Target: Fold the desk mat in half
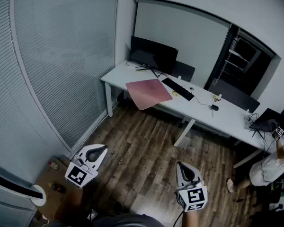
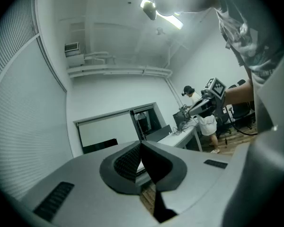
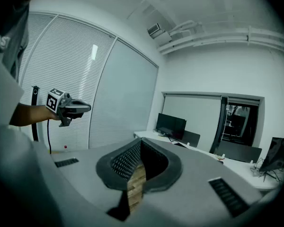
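Observation:
A pink desk mat (image 1: 148, 93) lies flat on the long white desk (image 1: 227, 118) across the room, its near corner hanging over the desk's front edge. Both grippers are held low, far from the desk, above the wooden floor. My left gripper (image 1: 98, 150) is shut with nothing in it, and it also shows in the right gripper view, left gripper (image 3: 83, 108). My right gripper (image 1: 184, 167) is shut and empty too, and the left gripper view catches the right gripper (image 2: 199, 109) in front of me. In each gripper view the jaws meet at their tips.
On the desk stand a black monitor (image 1: 154, 54), a black keyboard (image 1: 178, 88) right of the mat, and a laptop (image 1: 266, 119) at the far right. Dark chairs (image 1: 233, 95) sit behind the desk. A person (image 1: 274, 163) stands at the right. Window blinds (image 1: 61, 56) line the left wall.

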A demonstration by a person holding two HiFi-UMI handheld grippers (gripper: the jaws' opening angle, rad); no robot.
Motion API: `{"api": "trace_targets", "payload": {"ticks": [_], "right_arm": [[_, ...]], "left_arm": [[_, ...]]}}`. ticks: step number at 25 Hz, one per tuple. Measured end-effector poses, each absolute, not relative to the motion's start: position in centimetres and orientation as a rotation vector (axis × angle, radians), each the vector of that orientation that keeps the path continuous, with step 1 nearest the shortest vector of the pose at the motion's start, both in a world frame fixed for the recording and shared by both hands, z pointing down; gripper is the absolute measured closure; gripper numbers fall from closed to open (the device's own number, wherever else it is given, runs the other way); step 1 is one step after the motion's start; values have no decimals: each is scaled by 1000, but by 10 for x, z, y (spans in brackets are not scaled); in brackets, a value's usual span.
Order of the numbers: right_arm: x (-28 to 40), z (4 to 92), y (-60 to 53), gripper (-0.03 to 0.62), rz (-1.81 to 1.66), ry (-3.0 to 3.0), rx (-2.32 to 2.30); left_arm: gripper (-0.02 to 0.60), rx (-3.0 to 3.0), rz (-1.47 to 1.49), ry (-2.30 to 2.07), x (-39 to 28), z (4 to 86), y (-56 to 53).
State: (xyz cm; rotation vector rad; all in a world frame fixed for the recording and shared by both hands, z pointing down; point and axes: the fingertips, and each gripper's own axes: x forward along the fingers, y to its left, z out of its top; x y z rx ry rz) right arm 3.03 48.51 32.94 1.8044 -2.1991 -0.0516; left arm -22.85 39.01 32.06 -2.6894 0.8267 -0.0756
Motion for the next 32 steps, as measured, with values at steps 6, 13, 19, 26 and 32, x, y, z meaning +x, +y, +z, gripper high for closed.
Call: {"api": "trace_targets", "payload": {"ticks": [6, 13, 19, 26, 32], "right_arm": [[25, 335, 473, 577, -64, -2222, 1811], [17, 335, 461, 576, -57, -2191, 1830], [6, 334, 450, 576, -58, -2232, 1849], [-4, 332, 437, 576, -63, -2154, 1851], [0, 327, 419, 576, -78, -2159, 1833]], "left_arm": [[565, -2707, -71, 830, -233, 325, 377], [565, -2716, -64, 815, -244, 327, 361], [565, -2731, -61, 797, -254, 333, 349], [565, -2745, -13, 793, -266, 338, 333], [565, -2762, 4, 815, -267, 340, 321]]}}
